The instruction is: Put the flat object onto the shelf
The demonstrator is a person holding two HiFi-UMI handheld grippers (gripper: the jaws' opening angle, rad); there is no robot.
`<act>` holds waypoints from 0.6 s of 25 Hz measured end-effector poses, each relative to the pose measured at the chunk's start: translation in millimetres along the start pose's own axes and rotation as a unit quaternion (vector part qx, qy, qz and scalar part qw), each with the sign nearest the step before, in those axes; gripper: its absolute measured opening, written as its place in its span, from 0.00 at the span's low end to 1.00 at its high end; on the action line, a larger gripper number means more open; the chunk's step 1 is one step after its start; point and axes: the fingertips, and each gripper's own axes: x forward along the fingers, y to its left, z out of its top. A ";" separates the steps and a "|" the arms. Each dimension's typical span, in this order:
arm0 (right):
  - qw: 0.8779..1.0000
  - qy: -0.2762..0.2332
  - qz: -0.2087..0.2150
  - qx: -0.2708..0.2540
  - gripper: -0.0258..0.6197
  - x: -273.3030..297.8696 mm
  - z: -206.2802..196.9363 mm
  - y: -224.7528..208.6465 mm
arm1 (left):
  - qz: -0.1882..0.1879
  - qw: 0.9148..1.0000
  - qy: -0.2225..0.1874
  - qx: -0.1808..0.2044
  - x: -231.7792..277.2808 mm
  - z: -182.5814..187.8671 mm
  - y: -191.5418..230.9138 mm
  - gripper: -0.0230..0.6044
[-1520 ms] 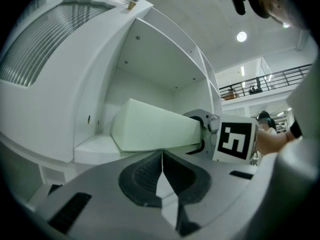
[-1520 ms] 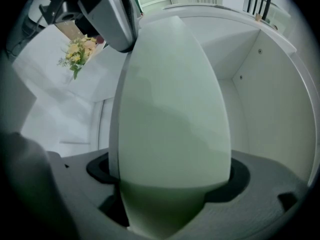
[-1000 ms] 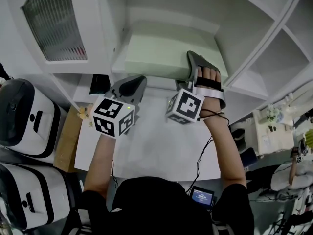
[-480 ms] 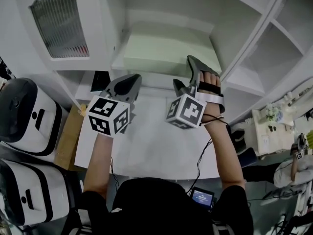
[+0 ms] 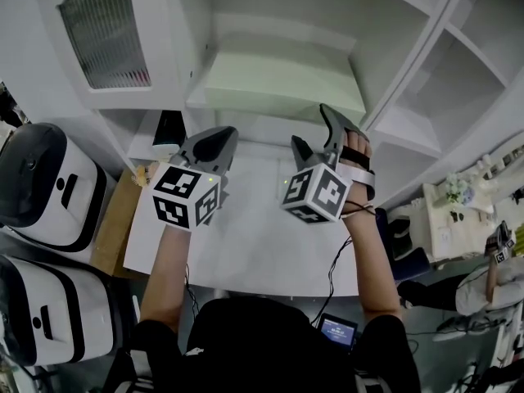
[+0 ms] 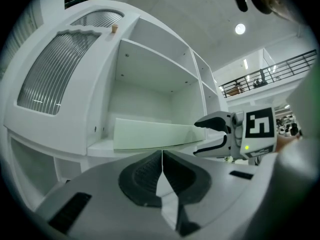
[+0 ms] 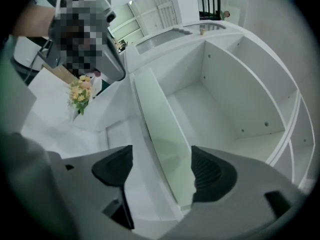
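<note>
The pale green flat rectangular board lies in the lower open compartment of the white wooden shelf unit. It lies flat as far as the head view shows, with its front edge close to the shelf's front lip. Its long axis runs left to right along that lip, across the line on which both grippers point.

The right gripper is the nearer one. It sits just before the board's front right corner, with one jaw tip close to that edge. Its jaws stand well apart, though they have just been closing a little. In the right gripper view the board's edge runs through the gap between the two pads, but neither pad presses on it, so the board is released, not gripped. Whether the edge reaches into the gap or lies just beyond the tips I cannot tell.

The left gripper hangs before the board's left half, a little farther from it, above the white table. Its jaws are clenched together on nothing, as the left gripper view shows.

By my reading the placing is as good as done. What counts next is that the board lies straight ahead of the right jaws — so that hand should draw back along its own pointing line, not sideways, or a jaw could catch the corner and slew the board along the shelf.
</note>
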 end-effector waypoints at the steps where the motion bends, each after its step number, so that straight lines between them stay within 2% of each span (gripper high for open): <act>1: 1.000 -0.004 -0.003 0.008 0.57 -2.8 -1.1 -0.7 | 0.001 1.000 0.000 -0.001 -0.7 -0.5 -2.2 0.05; 5: 0.999 -0.012 0.007 0.031 0.55 -12.6 -9.3 5.2 | 0.005 1.000 0.001 0.003 -2.2 -2.3 -13.2 0.05; 10: 0.994 -0.031 0.042 0.096 0.46 -19.5 -22.5 21.8 | 0.026 0.999 0.016 0.030 -1.6 -11.2 -27.9 0.05; 15: 0.987 -0.052 0.070 0.137 0.35 -28.7 -32.1 38.1 | 0.031 0.999 0.020 0.024 -2.9 -18.3 -46.0 0.05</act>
